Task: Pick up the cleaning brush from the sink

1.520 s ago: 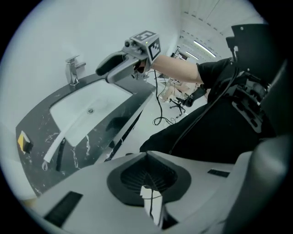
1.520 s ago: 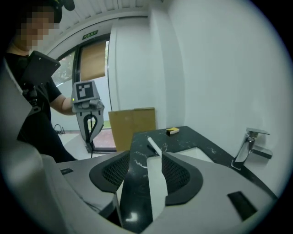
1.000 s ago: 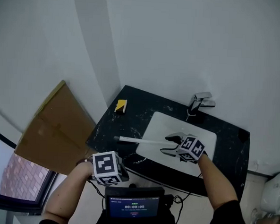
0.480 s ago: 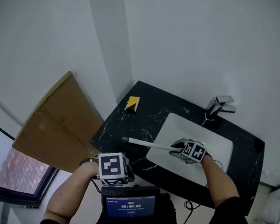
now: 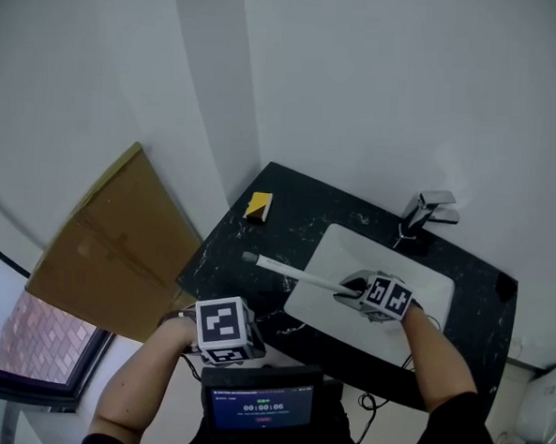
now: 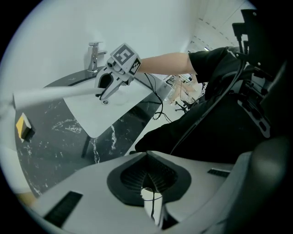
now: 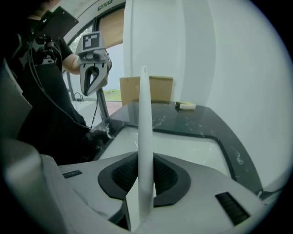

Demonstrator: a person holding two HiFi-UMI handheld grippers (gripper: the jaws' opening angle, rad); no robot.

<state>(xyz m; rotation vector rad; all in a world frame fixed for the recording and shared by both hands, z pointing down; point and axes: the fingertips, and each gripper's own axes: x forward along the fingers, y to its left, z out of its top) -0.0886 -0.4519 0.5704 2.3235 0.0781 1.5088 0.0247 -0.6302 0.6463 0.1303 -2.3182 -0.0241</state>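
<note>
Since half a second ago, the free end of the brush point(image 5: 294, 275) has swung away from the front edge of the worktop point(image 5: 288, 217) and toward its back-left corner. The right gripper point(image 5: 351, 288) has stayed over the left half of the sink point(image 5: 337, 248). A second ago its jaws stood apart at the handle's end.

**Jaws.** The right gripper's jaws are clamped on the white handle, which rises straight out from between the pads in the right gripper view. The left gripper point(image 6: 147, 155) hangs off the front edge of the worktop with its jaws together on nothing.

**Position of the brush.** It is held at one end over the sink, and the handle reaches out across the sink's left rim. The handle appears clear of the worktop. The bristle end is hidden behind the right gripper, so it is not certain that it has left the basin.

**Hazards.** The grip sits at one end of a long handle, so the overhang probably acts as a lever. A quick lift or turn could make the handle pivot or slide in the pads. A wide swing could carry the free end into the sponge point(image 5: 258, 206) near the back-left corner. The hidden end could catch on the sink rim or the tap point(image 5: 427, 210).

**Axis.** The long axis runs from the sink toward the left edge of the worktop. The free end points left and slightly back.
</note>
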